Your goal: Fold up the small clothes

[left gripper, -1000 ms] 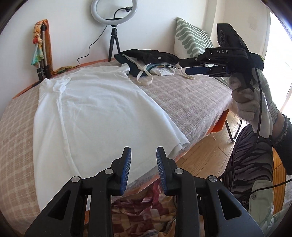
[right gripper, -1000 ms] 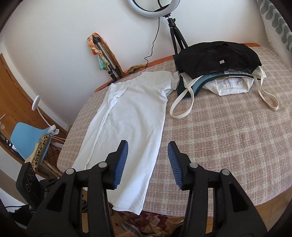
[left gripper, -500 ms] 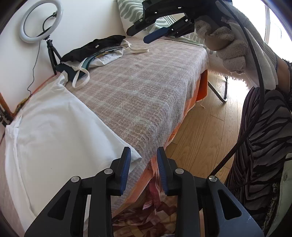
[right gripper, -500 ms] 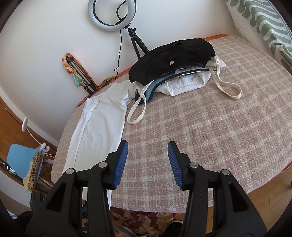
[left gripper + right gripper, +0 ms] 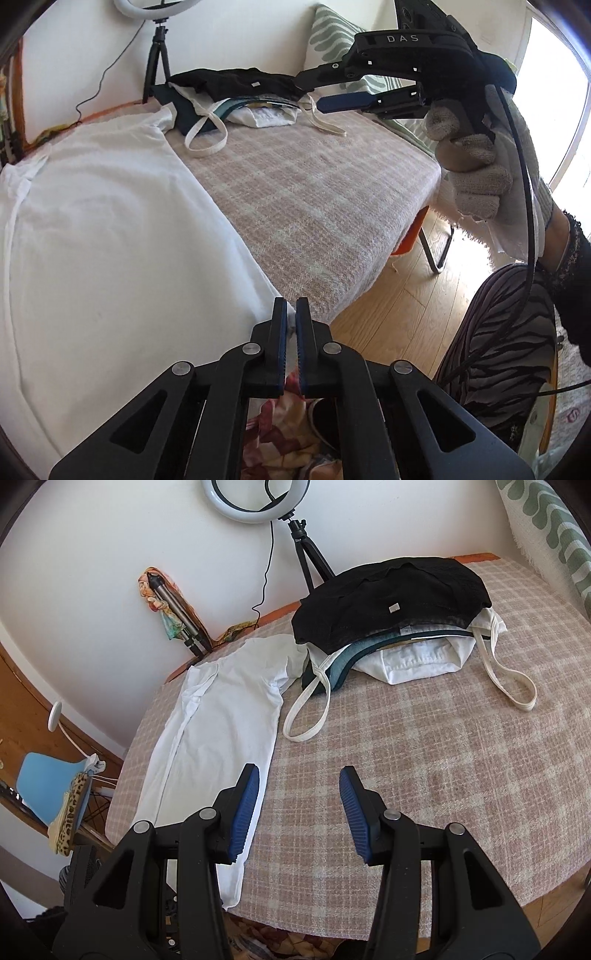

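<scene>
Hem corner of white shirt point(image 5: 110, 240) disappears between closed left gripper point(image 5: 291, 332).

Both wrist views look steeply down from close over the bed's point(image 5: 325, 206) near edge; left faces toward 1 o'clock, right toward 11. They share the white shirt point(image 5: 221, 716) and clothes pile point(image 5: 236, 92).

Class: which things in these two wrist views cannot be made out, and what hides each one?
- Clothes pile, right wrist view: black garment covers the lower layers.
- White shirt hem, left wrist view: behind the left gripper.
- Ring light, left wrist view: cut off by top edge.
</scene>
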A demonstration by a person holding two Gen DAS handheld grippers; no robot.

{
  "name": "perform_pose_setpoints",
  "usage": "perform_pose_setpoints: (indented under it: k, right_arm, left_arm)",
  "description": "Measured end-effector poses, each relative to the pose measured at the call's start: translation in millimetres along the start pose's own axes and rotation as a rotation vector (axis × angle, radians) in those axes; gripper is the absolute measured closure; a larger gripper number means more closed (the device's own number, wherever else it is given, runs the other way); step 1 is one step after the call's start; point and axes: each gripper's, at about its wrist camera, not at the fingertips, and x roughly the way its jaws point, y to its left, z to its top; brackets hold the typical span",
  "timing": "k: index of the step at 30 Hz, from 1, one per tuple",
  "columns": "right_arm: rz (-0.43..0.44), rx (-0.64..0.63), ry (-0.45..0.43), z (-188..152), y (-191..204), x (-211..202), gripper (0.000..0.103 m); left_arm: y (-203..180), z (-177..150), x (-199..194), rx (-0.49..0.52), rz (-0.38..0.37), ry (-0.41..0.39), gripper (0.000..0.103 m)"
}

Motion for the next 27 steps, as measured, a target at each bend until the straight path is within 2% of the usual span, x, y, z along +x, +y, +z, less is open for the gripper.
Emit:
perform_pose_setpoints:
  k: [5,9,15,20,22,24,27]
  right_arm:
    - [0.059,0.040,0.042,36,6,50,0.055]
    - [0.060,0.100,0.093,59,6,103,0.055]
    - [0.045,0.215,0.120,76,-9,162,0.055]
    - [0.046,0.261,0.112,89,-16,185,0.055]
    - [0.056,0.259,0.116,92,-13,192,0.061]
    - [0.037,0.226,0.136,94,-7,200,0.085]
    - [0.003,0.187,0.139,97,3,206,0.096]
  left_arm:
    - [10,0,-28,-0.089,-0.005,-0.072,0.100]
    - [16,-1,-37,-0.140,-0.007,-0.106,0.100]
    - [20,-4,-39,-0.173,-0.010,-0.115,0.100]
    - [22,-9,-36,-0.180,0.003,-0.110,0.101]
    - [25,-11,-36,-0.195,0.002,-0.114,0.101]
    - [27,-15,-36,-0.211,0.000,-0.118,0.101]
    - [30,-18,-40,-0.231,0.000,-0.126,0.101]
